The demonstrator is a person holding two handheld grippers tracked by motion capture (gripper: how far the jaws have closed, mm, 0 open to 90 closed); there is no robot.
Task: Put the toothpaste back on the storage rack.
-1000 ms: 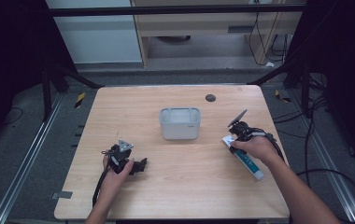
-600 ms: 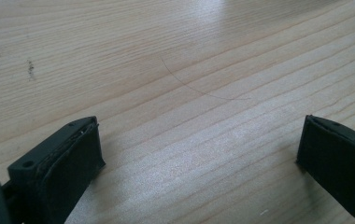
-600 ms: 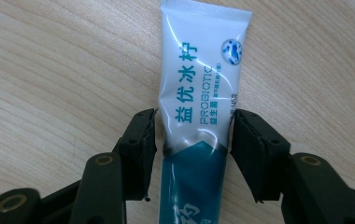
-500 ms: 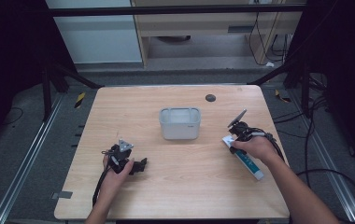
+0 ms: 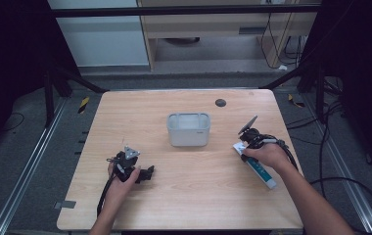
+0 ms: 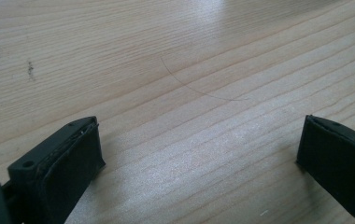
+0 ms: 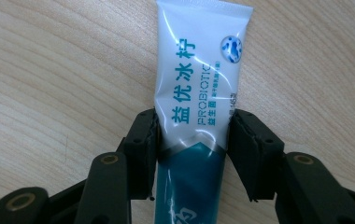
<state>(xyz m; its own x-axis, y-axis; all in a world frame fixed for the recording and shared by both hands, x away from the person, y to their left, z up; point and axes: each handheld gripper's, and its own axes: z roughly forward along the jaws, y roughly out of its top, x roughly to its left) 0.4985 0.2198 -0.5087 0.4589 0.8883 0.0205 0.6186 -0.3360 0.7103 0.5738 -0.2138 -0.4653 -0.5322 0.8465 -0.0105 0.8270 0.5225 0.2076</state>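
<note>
A white and teal toothpaste tube (image 7: 195, 88) lies flat on the wooden table (image 5: 184, 196), at the right side in the high view (image 5: 261, 172). My right gripper (image 7: 193, 127) has its jaws pressed against both sides of the tube, near its middle; in the high view the right gripper (image 5: 245, 149) is held low over the tube's upper end. At the table's left front, my left gripper (image 5: 146, 174) rests in a hand. Its jaws stand wide apart over bare wood in the left gripper view (image 6: 199, 149), with nothing between them.
A grey open box (image 5: 189, 129) stands in the middle of the table, between the two grippers and a little farther back. A small dark disc (image 5: 220, 102) lies near the far edge. Cables trail off the table behind each hand.
</note>
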